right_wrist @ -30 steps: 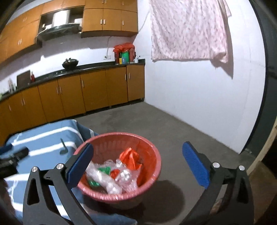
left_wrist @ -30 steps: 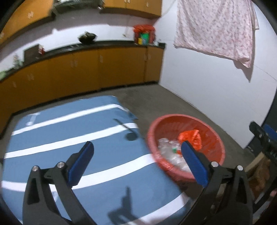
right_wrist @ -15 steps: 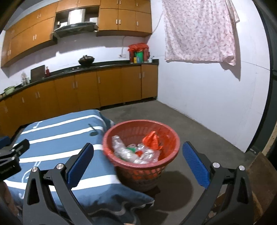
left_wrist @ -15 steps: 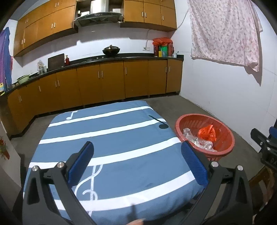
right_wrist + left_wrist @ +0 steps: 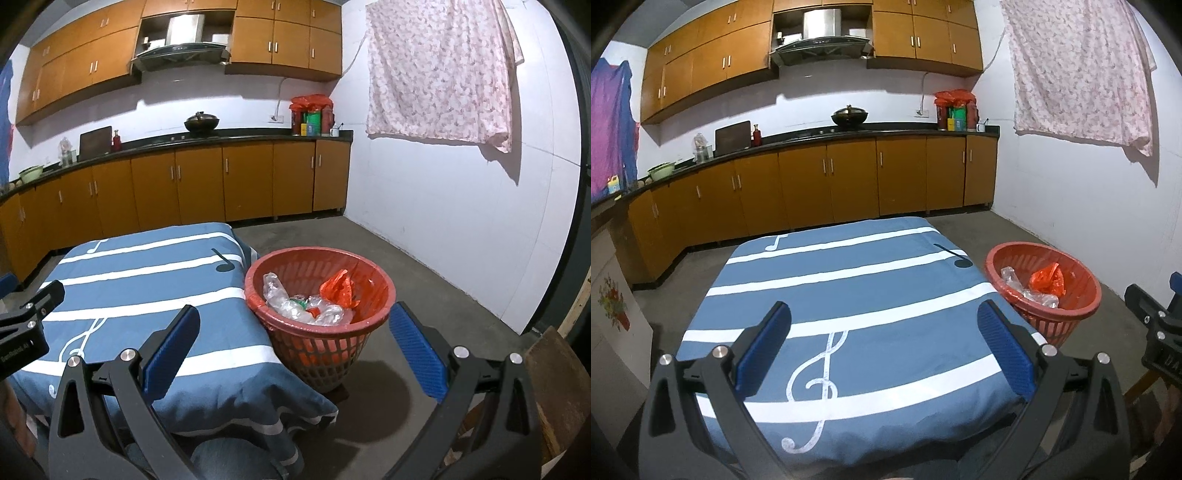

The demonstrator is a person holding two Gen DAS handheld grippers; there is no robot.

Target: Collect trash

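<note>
Red basket (image 5: 320, 291) touches table edge (image 5: 258, 332); both tools spread, empty.

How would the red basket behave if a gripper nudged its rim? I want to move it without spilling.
The red basket probably slides or tips easily: its base is narrower than its rim, and it holds only crumpled clear plastic and an orange bag, likely light. Its slotted wall looks thin, so it may flex.

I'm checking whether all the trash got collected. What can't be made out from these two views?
- Bottom of the red basket: in both views its wall and the top layer of trash hide it.
- Floor left of the table: right wrist view, hidden by the blue cloth.
- Items on the far counter: too small to identify.
</note>
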